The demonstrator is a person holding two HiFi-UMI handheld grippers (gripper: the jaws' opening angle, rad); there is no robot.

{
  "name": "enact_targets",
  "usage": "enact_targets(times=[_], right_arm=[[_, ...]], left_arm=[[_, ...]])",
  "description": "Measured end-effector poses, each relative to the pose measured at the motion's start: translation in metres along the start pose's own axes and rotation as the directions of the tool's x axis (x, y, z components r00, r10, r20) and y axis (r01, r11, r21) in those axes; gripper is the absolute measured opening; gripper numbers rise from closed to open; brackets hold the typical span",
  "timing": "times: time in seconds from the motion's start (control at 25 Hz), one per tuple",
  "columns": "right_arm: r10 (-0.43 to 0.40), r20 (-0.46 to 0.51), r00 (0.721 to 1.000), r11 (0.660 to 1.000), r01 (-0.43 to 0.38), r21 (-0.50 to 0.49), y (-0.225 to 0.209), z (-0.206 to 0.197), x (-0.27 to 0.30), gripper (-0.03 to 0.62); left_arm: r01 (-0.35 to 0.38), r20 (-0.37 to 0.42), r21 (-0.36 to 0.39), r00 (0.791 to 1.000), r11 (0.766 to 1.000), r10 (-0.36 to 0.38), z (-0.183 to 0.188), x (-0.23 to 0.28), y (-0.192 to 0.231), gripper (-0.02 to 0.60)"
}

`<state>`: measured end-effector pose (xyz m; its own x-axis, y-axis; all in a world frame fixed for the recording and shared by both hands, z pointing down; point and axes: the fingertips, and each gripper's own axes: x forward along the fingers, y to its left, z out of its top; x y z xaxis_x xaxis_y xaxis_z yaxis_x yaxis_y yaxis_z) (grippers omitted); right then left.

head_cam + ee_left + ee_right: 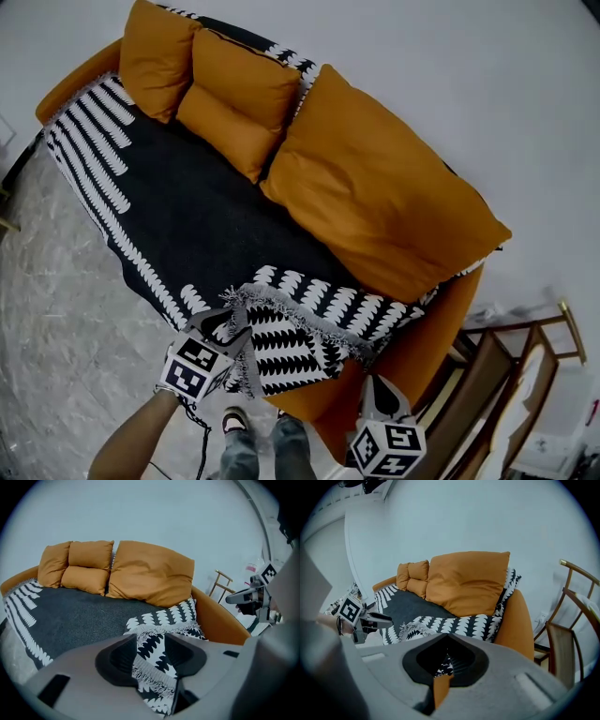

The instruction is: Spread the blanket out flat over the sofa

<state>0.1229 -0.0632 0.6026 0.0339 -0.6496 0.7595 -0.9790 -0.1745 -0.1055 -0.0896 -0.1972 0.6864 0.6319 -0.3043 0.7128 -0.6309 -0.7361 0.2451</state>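
Observation:
An orange sofa point(424, 349) carries a black blanket point(192, 211) with white leaf-pattern borders over its seat and left arm. At the front right the blanket's fringed corner point(292, 339) lies folded back on itself. My left gripper point(228, 324) is at that folded corner's left edge. In the left gripper view its jaws stand apart, with the patterned fold point(151, 660) showing in the gap; my left gripper point(151, 641) is open. My right gripper point(373, 386) hangs off the sofa's front right, clear of the blanket. The right gripper point(446, 637) has its tips together, and nothing shows in them.
Three orange cushions point(375, 192) lean along the backrest. A wooden chair point(511, 375) stands just right of the sofa, close to my right gripper. Grey marbled floor point(56, 319) runs along the sofa's front. The person's feet point(236, 422) are below the folded corner.

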Motion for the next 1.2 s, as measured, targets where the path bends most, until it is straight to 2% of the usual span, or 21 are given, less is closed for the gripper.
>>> enact_targets(times=[0.4,0.6,0.76,0.92,1.2], right_arm=[[0.002,-0.019,1.0,1.0,-0.002,0.005,-0.009,0.004,0.018,0.005],[0.01,-0.025,1.0,1.0,-0.01,0.013,-0.013,0.008,0.026,0.005],[0.037,-0.023,0.999,0.999,-0.037,0.004,-0.01,0.013,0.032,0.005],[0.063,-0.018,0.998,0.998,-0.063,-0.002,-0.01,0.017,0.039,0.005],[0.055,-0.018,0.998,0.997,-0.054,0.049,-0.018,0.019,0.046,0.005]], left_arm=[[0.084,-0.037,0.055,0.996,0.995,-0.082,0.017,0.05,0.015,0.19],[0.084,-0.076,0.075,0.994,0.994,-0.078,0.019,0.074,0.022,0.19],[0.074,-0.118,0.122,0.991,0.99,-0.06,0.023,0.092,0.033,0.19],[0.108,-0.173,0.169,0.982,0.98,-0.078,0.028,0.108,0.035,0.19],[0.172,-0.25,0.239,0.962,0.956,-0.111,0.036,0.134,0.024,0.19]])
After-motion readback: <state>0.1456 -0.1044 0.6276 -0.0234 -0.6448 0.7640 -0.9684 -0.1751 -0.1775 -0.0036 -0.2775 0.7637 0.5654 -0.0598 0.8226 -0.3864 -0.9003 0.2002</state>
